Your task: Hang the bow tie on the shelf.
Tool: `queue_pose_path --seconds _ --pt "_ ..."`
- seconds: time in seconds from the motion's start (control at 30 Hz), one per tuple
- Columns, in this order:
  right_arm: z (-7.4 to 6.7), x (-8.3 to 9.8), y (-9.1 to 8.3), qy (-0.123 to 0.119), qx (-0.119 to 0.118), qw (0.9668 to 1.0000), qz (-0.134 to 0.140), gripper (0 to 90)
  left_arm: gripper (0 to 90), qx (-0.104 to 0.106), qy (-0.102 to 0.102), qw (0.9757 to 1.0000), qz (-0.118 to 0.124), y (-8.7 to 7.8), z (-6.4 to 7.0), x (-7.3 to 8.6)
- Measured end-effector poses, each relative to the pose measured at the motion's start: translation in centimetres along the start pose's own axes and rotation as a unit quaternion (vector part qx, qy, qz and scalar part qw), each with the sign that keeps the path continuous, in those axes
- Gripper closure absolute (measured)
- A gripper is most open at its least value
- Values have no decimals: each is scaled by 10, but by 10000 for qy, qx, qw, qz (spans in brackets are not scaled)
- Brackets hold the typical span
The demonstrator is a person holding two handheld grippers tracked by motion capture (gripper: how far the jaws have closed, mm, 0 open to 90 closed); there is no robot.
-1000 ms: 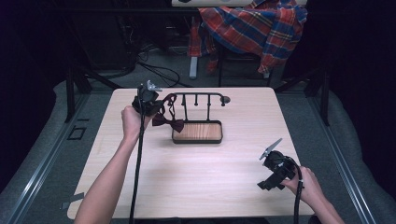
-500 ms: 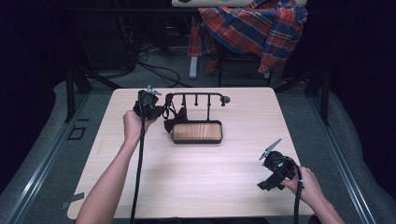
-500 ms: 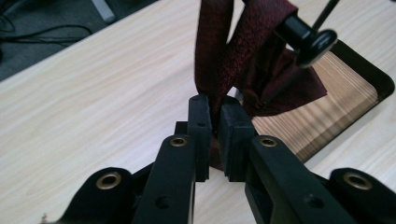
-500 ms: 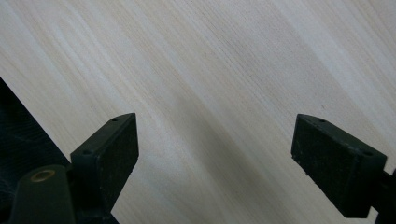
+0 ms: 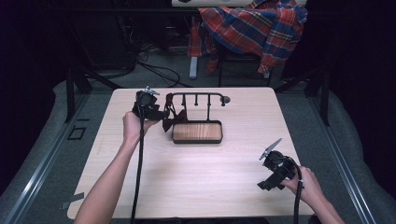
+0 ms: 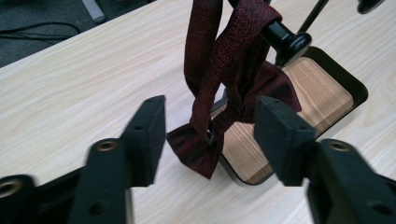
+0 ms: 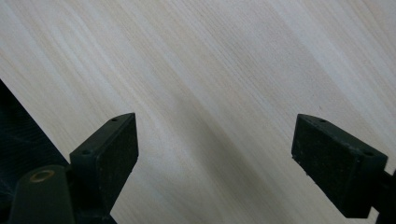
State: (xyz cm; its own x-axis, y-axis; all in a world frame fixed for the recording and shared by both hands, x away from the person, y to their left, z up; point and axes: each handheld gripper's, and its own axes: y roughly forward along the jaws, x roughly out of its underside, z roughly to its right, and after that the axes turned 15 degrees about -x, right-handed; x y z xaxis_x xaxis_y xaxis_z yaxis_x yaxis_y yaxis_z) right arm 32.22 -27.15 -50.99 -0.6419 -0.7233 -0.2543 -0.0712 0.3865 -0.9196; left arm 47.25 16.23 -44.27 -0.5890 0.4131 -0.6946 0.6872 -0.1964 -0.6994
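Note:
A dark red bow tie (image 5: pixel 172 122) hangs by its strap from the left end of a black peg rack (image 5: pixel 196 95) with a wooden tray base (image 5: pixel 197 132). My left gripper (image 5: pixel 161 114) is level just left of it. Its jaws have just been opening. In the left gripper view the bow tie (image 6: pixel 233 60) dangles just past the parted pads (image 6: pixel 149 135) of the left gripper (image 6: pixel 210 121), and neither pad presses on it. My right gripper (image 5: pixel 265 183) rests at the table's near right. In the right gripper view the right gripper (image 7: pixel 215 144) stands wide open over bare wood.
The light wooden table (image 5: pixel 196 182) has free room in front of the rack. A plaid shirt (image 5: pixel 252 25) is draped over a chair beyond the far edge. Cables (image 5: pixel 154 70) lie on the floor there. Dark floor surrounds the table.
The left gripper carried the bow tie right to the rack's left end, then opened and let it go; the tie now hangs from the rack. The right gripper has not moved.

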Motion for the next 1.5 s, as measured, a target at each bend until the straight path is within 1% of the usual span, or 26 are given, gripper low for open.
queue_pose_path --seconds 0.07,0.13,0.2,0.23,0.27,0.33,0.37,0.4,0.43,0.47,0.5,0.53,0.57,0.6,0.67,0.73,0.77,0.9,0.93,1.1,1.17,1.2,1.27,1.4,1.47,1.5 --pt "0 0 0 5 -10 10000 17 144 372 -8 -9 10000 4 -2 -1 0" --pt "0 0 0 17 -24 10000 42 144 349 30 -5 10000 1 -6 -2 1" --pt "-1 0 -1 12 21 10000 53 144 343 34 26 10000 29 -12 -3 2" --pt "-1 1 -1 21 19 10000 92 144 328 40 7 10000 52 -16 -3 3" --pt "-1 0 -1 11 33 10000 78 144 300 57 45 9999 70 -22 -4 4" --pt "-1 0 -1 14 36 10000 67 144 266 70 40 9999 88 -25 -4 5" --pt "-1 0 -1 13 31 10000 53 144 253 52 106 9999 33 -31 -5 7" --pt "-1 0 -1 13 31 10000 53 144 232 52 106 9999 33 -31 -5 7" --pt "-1 0 -1 15 39 10000 51 144 219 46 128 9999 8 -38 -5 9" --pt "-1 0 -1 15 39 10000 51 144 208 46 128 9999 8 -38 -5 9" --pt "-1 0 -1 21 64 9999 77 144 192 20 132 9999 14 -45 -5 11" --pt "-1 0 -1 21 64 9999 77 144 182 20 132 9999 14 -45 -5 11" --pt "-1 0 -1 9 82 9999 64 144 177 39 128 9999 43 -53 -4 13" --pt "-1 0 -1 13 67 9999 75 144 167 39 128 9999 43 -53 -4 13" --pt "-2 0 -1 16 57 10000 80 144 149 92 163 9998 57 -63 -3 18" --pt "-2 0 -1 17 56 9999 92 144 147 77 179 9998 64 -66 -2 20" --pt "-2 1 0 43 17 9998 172 144 137 92 206 9997 55 -71 -1 25" --pt "-2 1 0 41 20 9998 170 144 117 62 237 9997 32 -78 0 31" --pt "-2 1 0 21 37 9999 145 144 110 22 249 9997 12 -82 0 37" --pt "-2 1 0 39 50 9999 161 144 85 -1 236 9997 -73 -86 0 49" --pt "-2 1 0 39 57 9999 151 144 80 1 240 9996 -150 -86 0 54" --pt "-2 0 -1 8 66 10000 54 144 74 -12 249 9995 -185 -86 1 57" --pt "-1 0 0 6 85 10000 47 144 53 -19 265 9992 -301 -85 3 65" --pt "-1 0 1 4 71 10000 69 144 38 4 252 9990 -365 -84 4 74" --pt "-1 0 1 -10 83 9999 62 144 34 9 256 9986 -455 -83 6 81" --pt "-1 0 1 -27 94 9999 47 145 24 10 304 9980 -557 -81 7 86"
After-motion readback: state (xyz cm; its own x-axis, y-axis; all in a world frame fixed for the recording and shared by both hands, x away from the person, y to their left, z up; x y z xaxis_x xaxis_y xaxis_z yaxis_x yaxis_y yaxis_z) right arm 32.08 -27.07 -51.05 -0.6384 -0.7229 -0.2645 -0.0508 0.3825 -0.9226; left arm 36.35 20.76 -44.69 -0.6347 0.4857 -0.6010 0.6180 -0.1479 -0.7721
